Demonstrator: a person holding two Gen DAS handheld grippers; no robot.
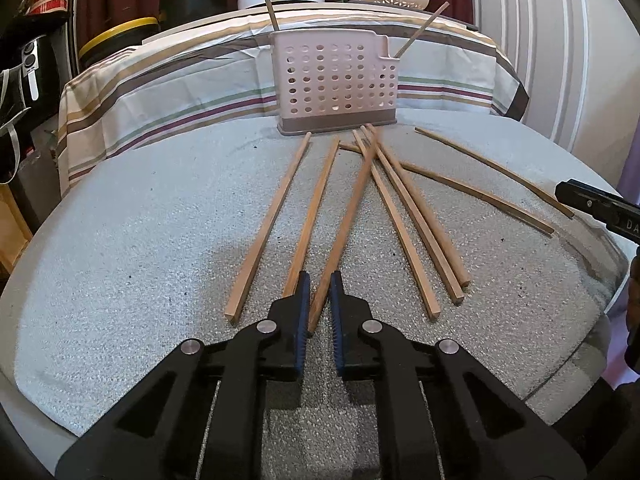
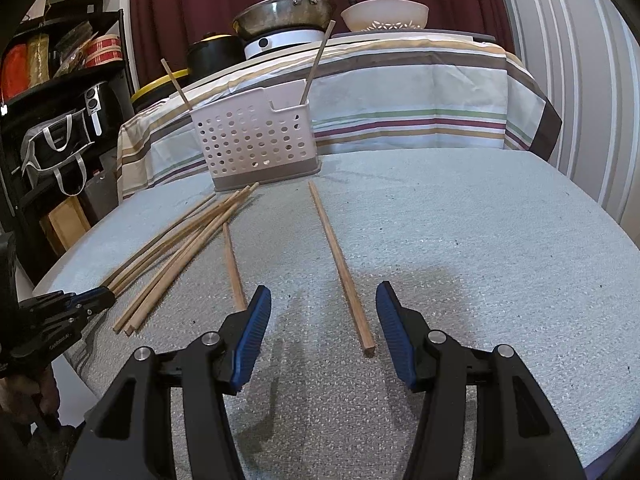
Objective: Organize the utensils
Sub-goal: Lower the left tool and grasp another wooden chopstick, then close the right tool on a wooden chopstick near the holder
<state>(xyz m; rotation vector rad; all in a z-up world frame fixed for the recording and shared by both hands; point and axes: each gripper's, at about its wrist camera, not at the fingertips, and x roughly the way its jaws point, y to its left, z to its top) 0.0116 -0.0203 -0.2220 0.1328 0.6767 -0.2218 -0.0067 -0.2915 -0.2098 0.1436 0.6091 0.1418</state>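
Note:
Several wooden chopsticks (image 1: 404,216) lie fanned on the grey table (image 1: 120,240) in front of a pink perforated utensil holder (image 1: 336,84). The holder (image 2: 256,144) holds two chopsticks upright. My left gripper (image 1: 320,280) has its jaws narrowly apart around the near end of one chopstick (image 1: 344,232); whether the pads touch it is unclear. My right gripper (image 2: 322,296) is open, low over the table, with the near end of a lone chopstick (image 2: 340,264) lying between its fingers. The left gripper's tip (image 2: 96,298) shows at the pile (image 2: 180,248).
A striped cloth (image 1: 160,92) covers a higher surface behind the holder, with a pan (image 2: 284,14), a white bowl (image 2: 384,14) and a black pot (image 2: 212,54) on it. A black shelf (image 2: 60,92) stands at the left. White cabinet doors (image 2: 580,80) stand at the right.

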